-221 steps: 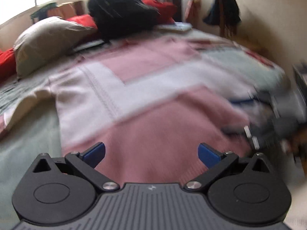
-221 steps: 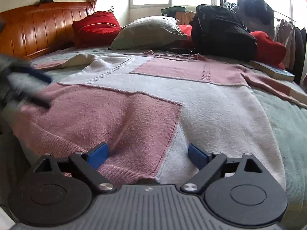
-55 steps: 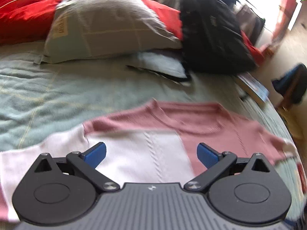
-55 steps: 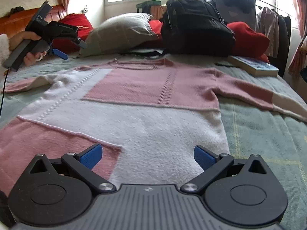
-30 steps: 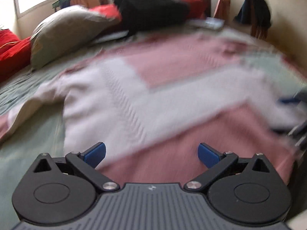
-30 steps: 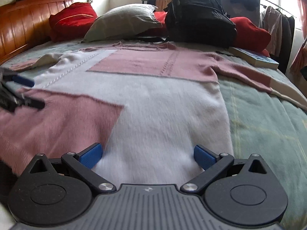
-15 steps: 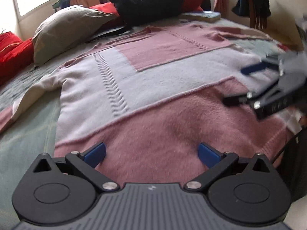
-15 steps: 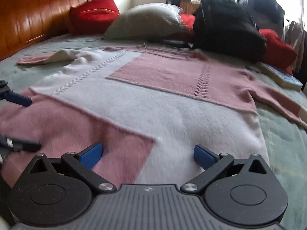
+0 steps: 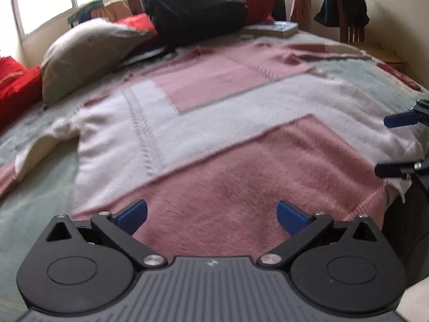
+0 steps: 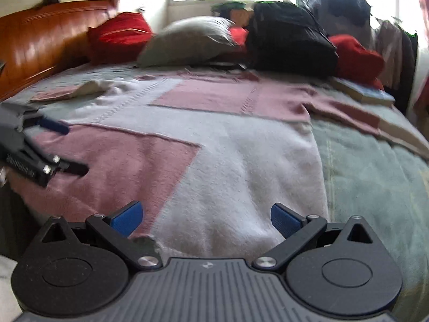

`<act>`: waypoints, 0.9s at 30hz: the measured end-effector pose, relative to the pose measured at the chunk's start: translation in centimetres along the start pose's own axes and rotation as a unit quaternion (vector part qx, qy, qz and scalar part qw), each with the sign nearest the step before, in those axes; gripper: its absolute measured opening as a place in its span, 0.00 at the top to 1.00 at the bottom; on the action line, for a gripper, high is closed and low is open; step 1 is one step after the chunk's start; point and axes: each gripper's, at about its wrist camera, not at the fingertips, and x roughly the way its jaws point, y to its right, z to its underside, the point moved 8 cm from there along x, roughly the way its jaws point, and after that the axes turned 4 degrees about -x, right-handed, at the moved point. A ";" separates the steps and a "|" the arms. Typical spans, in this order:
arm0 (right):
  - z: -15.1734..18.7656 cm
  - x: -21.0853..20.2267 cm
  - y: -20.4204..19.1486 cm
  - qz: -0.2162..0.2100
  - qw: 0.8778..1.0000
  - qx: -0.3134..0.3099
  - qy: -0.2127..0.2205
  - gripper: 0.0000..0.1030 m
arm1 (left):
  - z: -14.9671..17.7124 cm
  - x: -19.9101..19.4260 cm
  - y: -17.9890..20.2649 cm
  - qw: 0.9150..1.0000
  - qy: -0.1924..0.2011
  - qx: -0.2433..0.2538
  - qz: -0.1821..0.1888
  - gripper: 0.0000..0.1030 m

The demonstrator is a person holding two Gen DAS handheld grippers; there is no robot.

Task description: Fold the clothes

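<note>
A pink and white block-patterned sweater [image 9: 214, 123] [image 10: 219, 139] lies spread flat on the bed, sleeves out to both sides. My left gripper [image 9: 211, 213] hovers open over the pink hem panel, nothing between its blue pads. Open too, my right gripper [image 10: 205, 216] sits over the white part of the hem near the bed's front edge. Each gripper shows in the other's view: the right gripper [image 9: 396, 145] at the hem's right corner, the left gripper [image 10: 64, 147] over the pink panel at left.
At the head of the green bedspread [image 10: 370, 177] lie a grey pillow [image 10: 187, 40], red cushions [image 10: 120, 35], a black backpack [image 10: 289, 43] and a book [image 10: 362, 91]. A wooden headboard [image 10: 34, 43] runs along the left. A chair with dark clothes [image 9: 346, 8] stands by the wall.
Both grippers have come down to the sweater's hem and stay open. In the last half second the left view shifted slightly and the right gripper slid toward the hem's right corner.
</note>
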 end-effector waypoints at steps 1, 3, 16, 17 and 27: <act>0.5 0.1 0.2 0.002 1.000 0.003 -0.008 0.00 | 0.3 -0.1 -0.2 1.000 0.000 -0.008 0.003 0.01; 1.5 0.4 0.5 0.005 1.000 0.009 -0.024 0.00 | 0.7 -0.4 -0.6 1.000 0.000 -0.019 0.010 0.01; 0.4 0.2 2.2 0.030 0.999 0.037 0.000 0.00 | -1.0 -0.9 -0.8 0.999 0.024 -0.046 0.012 0.01; 0.6 0.3 2.1 0.035 0.999 0.036 -0.002 0.00 | -0.4 -0.2 -0.8 0.999 0.006 -0.049 0.010 0.01; -0.3 -0.5 -1.0 0.054 0.998 0.004 0.039 0.00 | -2.3 -1.2 -1.3 0.998 0.037 -0.048 0.003 0.01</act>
